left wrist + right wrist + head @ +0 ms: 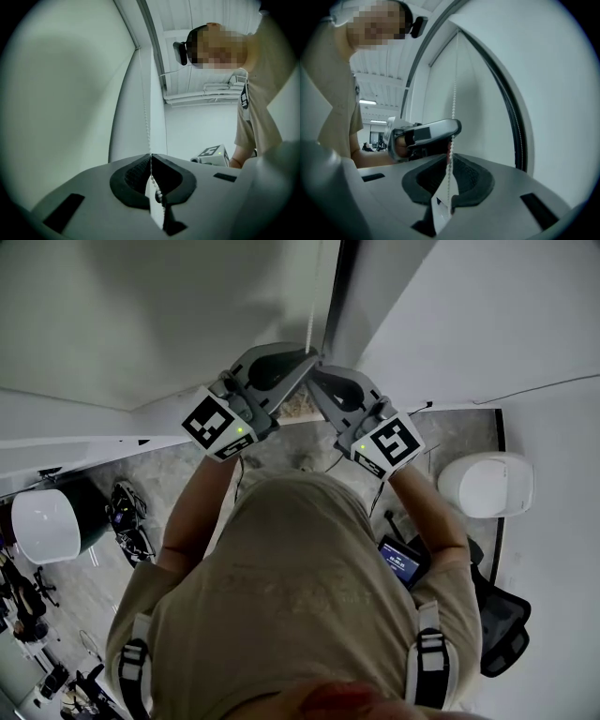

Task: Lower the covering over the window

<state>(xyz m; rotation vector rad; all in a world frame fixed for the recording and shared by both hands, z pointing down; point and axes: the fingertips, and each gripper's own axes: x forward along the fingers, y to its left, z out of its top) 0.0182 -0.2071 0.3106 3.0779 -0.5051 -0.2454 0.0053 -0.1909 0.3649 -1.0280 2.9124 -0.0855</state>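
A thin white bead chain (314, 298) hangs beside the dark window frame (336, 296), at the edge of the pale blind (141, 306). My left gripper (307, 360) and right gripper (319, 373) meet tip to tip at the chain. In the left gripper view the jaws (151, 158) are shut on the bead chain (144, 93), which runs up from between them. The right gripper view shows its jaws (450, 158) pinched shut on the same bead chain (454, 79), just below the left gripper (426, 133). The right gripper's marker cube (211, 153) shows beyond the left jaws.
A white sill (75, 442) runs along the left under the blind. On the floor below stand a white rounded seat (485, 484), another white seat (44, 526) and a black office chair (502, 615). A small lit device (401, 562) hangs at the person's waist.
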